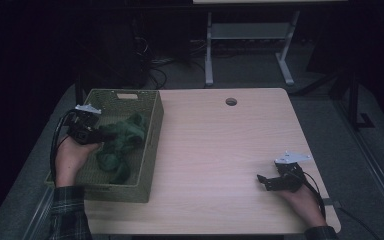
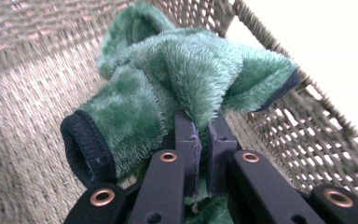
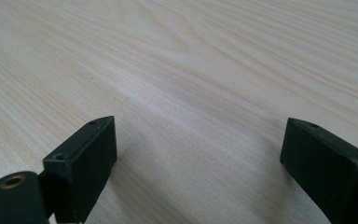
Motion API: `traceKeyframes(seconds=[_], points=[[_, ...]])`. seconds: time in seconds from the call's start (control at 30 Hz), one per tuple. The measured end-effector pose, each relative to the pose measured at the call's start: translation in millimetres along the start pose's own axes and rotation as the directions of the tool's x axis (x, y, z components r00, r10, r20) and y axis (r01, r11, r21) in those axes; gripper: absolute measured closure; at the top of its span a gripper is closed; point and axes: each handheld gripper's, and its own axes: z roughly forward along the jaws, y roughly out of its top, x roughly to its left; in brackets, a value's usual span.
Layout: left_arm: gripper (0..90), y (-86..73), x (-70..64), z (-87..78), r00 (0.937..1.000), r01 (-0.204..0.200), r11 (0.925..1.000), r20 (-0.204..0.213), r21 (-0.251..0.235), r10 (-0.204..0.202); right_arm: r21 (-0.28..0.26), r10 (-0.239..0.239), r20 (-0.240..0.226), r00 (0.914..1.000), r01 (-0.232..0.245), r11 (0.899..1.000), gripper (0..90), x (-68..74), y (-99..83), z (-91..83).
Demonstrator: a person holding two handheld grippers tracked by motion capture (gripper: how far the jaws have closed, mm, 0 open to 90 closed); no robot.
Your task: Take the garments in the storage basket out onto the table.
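Green fleece garment (image 2: 177, 74) pinched by left gripper (image 2: 204, 140) in basket (image 1: 152, 145), right gripper (image 3: 198, 154) jaws apart.

The left tool (image 1: 101, 135) points right with its jaws pinched nearly together, held from below by the left hand (image 1: 75, 155); the right tool (image 1: 263, 181) points left, jaws spread wide.

No legible text or labels

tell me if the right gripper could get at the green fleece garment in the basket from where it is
Probably not directly: the right gripper sits open far across the table, and the wicker basket wall shields the green fleece garment, already pinched by the left gripper.
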Motion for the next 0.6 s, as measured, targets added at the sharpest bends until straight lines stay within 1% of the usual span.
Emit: traceKeyframes(seconds=[0.1, 0.13, 0.2, 0.3, 0.47, 0.5, 0.53, 0.6], points=[[85.6, 7.1, -1.5, -10.9, 0.9999, -0.009, 0.9997, -0.008, -0.023, 0.009, 0.000, 0.001, 0.000, 1.0000, -0.001, 1.000, 10.2, 0.1, 0.0, 0.0], [85.6, 7.1, -1.5, -10.9, 0.9999, -0.009, 0.9997, -0.008, -0.023, 0.009, 0.000, 0.001, 0.000, 1.0000, -0.001, 1.000, 10.2, 0.1, 0.0, 0.0], [85.6, 11.0, -2.6, -16.9, 0.9999, -0.012, 0.9993, -0.013, -0.035, 0.011, 0.000, 0.000, 0.000, 1.0000, 0.000, 1.000, 10.2, 0.0, 0.0, 0.0], [85.7, 16.2, -4.3, -24.5, 0.9999, -0.010, 0.9987, -0.014, -0.050, 0.009, 0.000, 0.000, 0.000, 1.0000, 0.000, 1.000, 10.2, 0.0, 0.0, 0.0], [85.8, 25.4, -6.7, -36.5, 0.9997, -0.024, 0.9977, -0.011, -0.064, 0.024, 0.000, 0.000, 0.000, 1.0000, 0.000, 1.000, 10.2, 0.0, 0.0, 0.0], [85.8, 29.6, -8.7, -42.6, 0.9996, -0.028, 0.9967, -0.012, -0.076, 0.027, 0.000, 0.000, 0.000, 1.0000, 0.000, 1.000, 10.2, 0.0, 0.0, 0.0], [85.8, 29.6, -8.7, -42.6, 0.9996, -0.028, 0.9967, -0.012, -0.076, 0.027, 0.000, 0.000, 0.000, 1.0000, 0.000, 1.000, 10.3, 0.0, 0.0, 0.0], [85.9, 33.7, -10.5, -49.6, 0.9995, -0.030, 0.9951, -0.010, -0.094, 0.029, 0.000, 0.001, 0.000, 1.0000, -0.001, 1.000, 10.3, 0.1, 0.0, 0.0]])
